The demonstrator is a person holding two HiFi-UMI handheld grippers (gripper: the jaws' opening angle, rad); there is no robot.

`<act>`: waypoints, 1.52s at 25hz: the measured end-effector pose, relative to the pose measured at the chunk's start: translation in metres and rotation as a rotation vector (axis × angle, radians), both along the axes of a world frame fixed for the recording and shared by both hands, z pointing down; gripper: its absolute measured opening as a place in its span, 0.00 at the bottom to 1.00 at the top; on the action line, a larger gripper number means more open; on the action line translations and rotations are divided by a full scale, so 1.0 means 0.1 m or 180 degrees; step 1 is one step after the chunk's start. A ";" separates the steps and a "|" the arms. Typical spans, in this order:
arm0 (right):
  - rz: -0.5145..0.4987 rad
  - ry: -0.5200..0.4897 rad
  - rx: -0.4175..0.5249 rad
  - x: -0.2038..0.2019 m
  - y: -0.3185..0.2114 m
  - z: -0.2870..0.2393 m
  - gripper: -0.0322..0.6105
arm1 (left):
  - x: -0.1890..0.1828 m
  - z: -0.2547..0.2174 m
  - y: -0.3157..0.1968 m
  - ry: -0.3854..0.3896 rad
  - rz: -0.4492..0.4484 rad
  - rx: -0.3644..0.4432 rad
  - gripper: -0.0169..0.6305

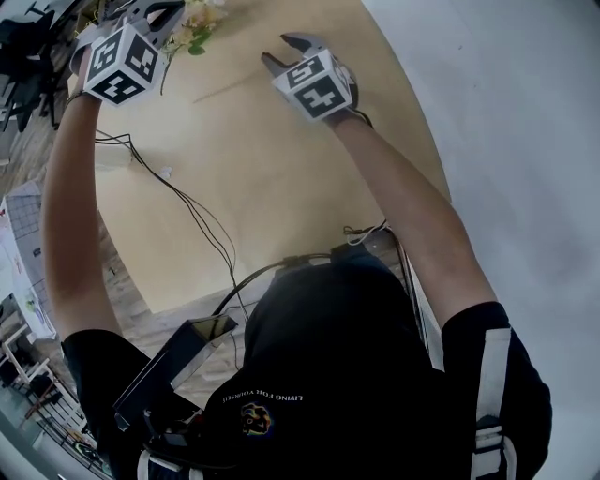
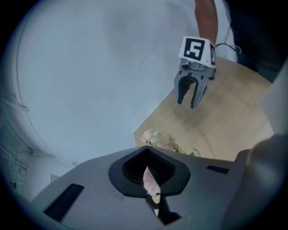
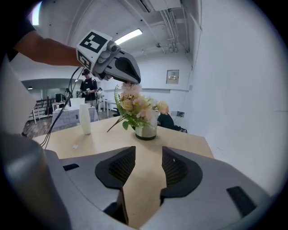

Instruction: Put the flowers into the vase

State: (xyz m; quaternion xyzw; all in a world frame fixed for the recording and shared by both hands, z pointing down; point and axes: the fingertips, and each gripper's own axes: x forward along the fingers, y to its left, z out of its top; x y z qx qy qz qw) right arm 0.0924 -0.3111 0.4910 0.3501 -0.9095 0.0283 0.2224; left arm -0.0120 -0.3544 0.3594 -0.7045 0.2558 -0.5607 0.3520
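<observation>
A bunch of cream and pink flowers point(image 3: 135, 108) with green leaves stands in a short round vase point(image 3: 146, 131) on the wooden table point(image 3: 90, 143). My left gripper point(image 3: 128, 74) hovers just over the top of the bunch, shut on a pink flower point(image 2: 150, 182) that shows between its jaws. More blooms point(image 2: 153, 137) lie below it at the table's edge. In the head view the left gripper point(image 1: 159, 14) is at the top left beside the flowers point(image 1: 197, 23). My right gripper point(image 3: 145, 166) stands open with nothing between its fingers, a short way in front of the vase; its open jaws also show as the right gripper point(image 2: 189, 96).
A white bottle point(image 3: 84, 119) stands left of the vase, with a small white scrap point(image 3: 75, 146) near it. Black cables point(image 1: 187, 206) run across the table point(image 1: 281, 187). The rounded table edge meets pale floor at the right. A person point(image 3: 88, 85) stands far back.
</observation>
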 end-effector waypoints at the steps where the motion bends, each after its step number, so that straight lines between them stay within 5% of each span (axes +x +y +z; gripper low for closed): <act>1: -0.0025 0.0006 0.0037 -0.07 -0.05 -0.10 0.31 | -0.07 -0.07 0.03 -0.0003 -0.0007 0.0012 0.03; 9: -0.0396 0.0252 0.0369 -0.72 -0.09 -0.63 0.31 | -0.50 -0.54 0.45 -0.0017 -0.0046 0.0136 0.03; 19: -0.1103 0.1265 0.1209 -1.63 0.13 -0.83 0.30 | -0.95 -1.00 1.08 0.0021 -0.0075 0.0287 0.03; 38: -0.1867 0.1620 0.1940 -2.85 0.51 -0.81 0.30 | -1.44 -1.07 1.61 0.0115 -0.0251 0.0328 0.03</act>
